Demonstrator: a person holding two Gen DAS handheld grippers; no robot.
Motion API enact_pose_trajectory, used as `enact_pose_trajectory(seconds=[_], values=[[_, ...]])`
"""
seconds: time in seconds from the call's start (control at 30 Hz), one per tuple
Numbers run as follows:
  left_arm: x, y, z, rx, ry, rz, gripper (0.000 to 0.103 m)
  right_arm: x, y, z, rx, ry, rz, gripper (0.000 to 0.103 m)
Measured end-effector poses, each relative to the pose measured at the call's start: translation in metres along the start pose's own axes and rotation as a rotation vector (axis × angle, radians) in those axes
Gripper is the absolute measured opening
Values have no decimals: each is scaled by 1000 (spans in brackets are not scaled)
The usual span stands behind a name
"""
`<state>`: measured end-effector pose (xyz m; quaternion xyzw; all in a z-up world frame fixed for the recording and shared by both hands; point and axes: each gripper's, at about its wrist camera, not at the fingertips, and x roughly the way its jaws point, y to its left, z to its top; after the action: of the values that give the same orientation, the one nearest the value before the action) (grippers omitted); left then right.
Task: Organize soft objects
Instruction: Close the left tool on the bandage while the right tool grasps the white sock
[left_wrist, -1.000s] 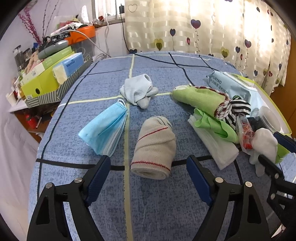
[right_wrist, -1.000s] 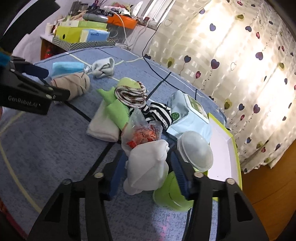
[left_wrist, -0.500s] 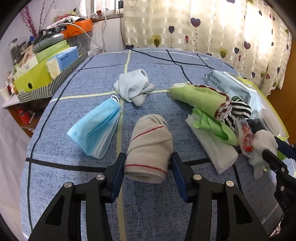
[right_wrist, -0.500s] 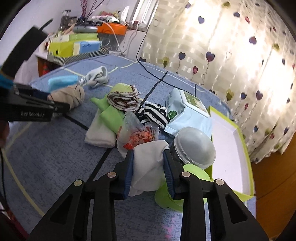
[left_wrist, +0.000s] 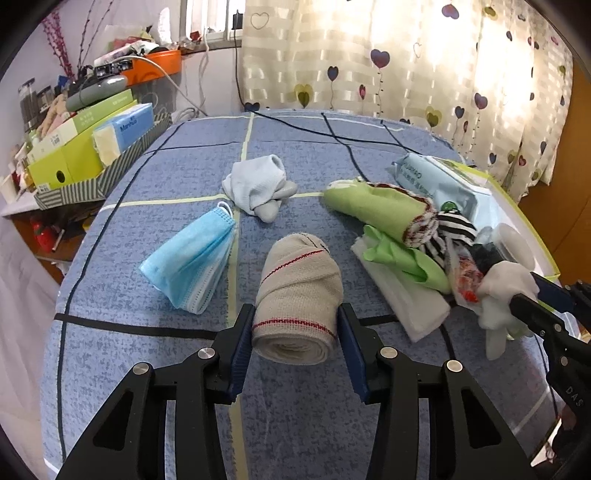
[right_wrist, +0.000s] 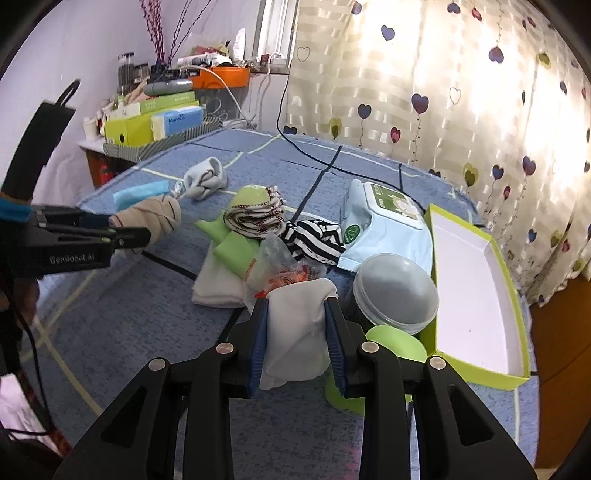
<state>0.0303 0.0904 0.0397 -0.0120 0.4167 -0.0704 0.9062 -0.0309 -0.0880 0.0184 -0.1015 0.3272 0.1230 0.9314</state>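
Clamping on 2 soft things at once: the left gripper (left_wrist: 295, 339) has just been closing and its blue pads now press both flanks of the beige bandage roll (left_wrist: 299, 291), which lies on the blue worktop (left_wrist: 147, 387) near centre, its open spiral end facing the camera. The right gripper (right_wrist: 295, 339) has likewise been closing and is pinched on the white cloth (right_wrist: 295, 332), which bunches between the pads and droops below them, at the near edge of the heap on the right. Judged handling: the roll looks light, springy and woven, so it should compress a little and grip well; the hold across its near end seems sound, though a loose outer wrap could unwind if dragged. The white cloth looks limp and very light; taken at a gathered fold, its free tail will dangle and may snag the crinkly snack packet (right_wrist: 284, 273) just behind it. Still lying loose: blue face masks (left_wrist: 192, 262) left of the roll, a pale balled sock (left_wrist: 258, 188) beyond, green cloths (left_wrist: 376, 210) and a striped sock (left_wrist: 450, 232) to the right. An open green box (right_wrist: 476, 295) with a white inside sits far right, beside a clear domed lid (right_wrist: 395, 291), a likely destination.
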Motion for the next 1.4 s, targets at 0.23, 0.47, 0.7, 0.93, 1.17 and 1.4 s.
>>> enact_pose_trajectory(seconds=[0.23, 0.47, 0.7, 0.93, 1.17, 1.4], values=[[-5, -4, -4, 2, -3, -21, 43, -9, -8, 3, 56, -20, 60, 31], [-15, -12, 1, 23, -24, -31, 42, -15, -11, 10, 67, -36, 69, 31], [-6, -14, -3, 53, 27, -29, 45, -18, -13, 11, 66, -43, 67, 31], [15, -16, -12, 44, 92, -52, 47, -20, -12, 11, 63, -47, 69, 31], [16, -23, -13, 60, 80, -32, 46, -21, -13, 11, 68, -49, 65, 31], [3, -26, -6, 44, 53, -41, 44, -24, -17, 13, 78, -52, 66, 31]])
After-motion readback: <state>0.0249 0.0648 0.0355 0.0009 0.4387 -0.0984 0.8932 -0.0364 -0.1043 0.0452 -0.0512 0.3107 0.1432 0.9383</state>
